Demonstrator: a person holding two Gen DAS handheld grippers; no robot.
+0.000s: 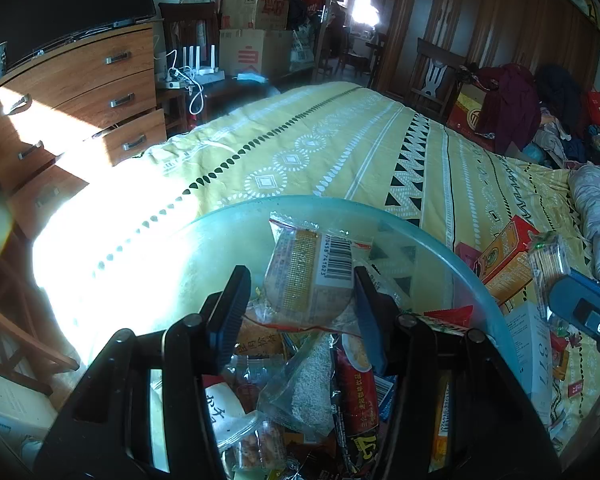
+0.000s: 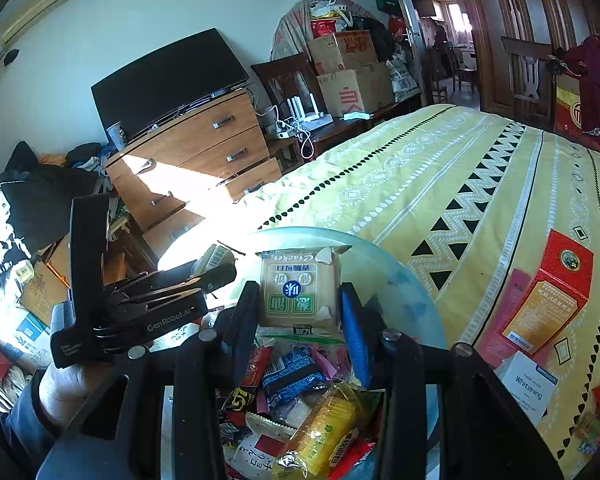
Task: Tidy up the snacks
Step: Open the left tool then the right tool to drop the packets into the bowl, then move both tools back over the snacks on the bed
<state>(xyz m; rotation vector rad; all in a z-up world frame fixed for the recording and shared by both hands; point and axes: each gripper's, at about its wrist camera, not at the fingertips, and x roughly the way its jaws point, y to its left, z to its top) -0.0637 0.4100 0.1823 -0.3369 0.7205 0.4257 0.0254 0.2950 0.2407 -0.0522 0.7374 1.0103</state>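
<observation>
— Clear plastic wrap is between the fingers of the left gripper (image 1: 302, 304)?
— Yes, it clenches a barcode cracker pack (image 1: 310, 270). The right gripper (image 2: 298, 312) clenches a green-label cracker pack (image 2: 298, 290).
— What is below the fingers?
— A pale blue bowl (image 1: 466, 276), full of mixed snack packets (image 2: 296, 374).
— And beyond?
— To the right, an orange box (image 2: 548, 304) lies on the yellow bedspread (image 1: 340, 140). Far left, a wooden dresser (image 1: 80, 96).

right gripper (image 2: 298, 308) clamping cracker packet (image 2: 299, 288) above snack-filled bowl (image 2: 416, 300), yellow bedspread (image 2: 480, 184) behind
</observation>
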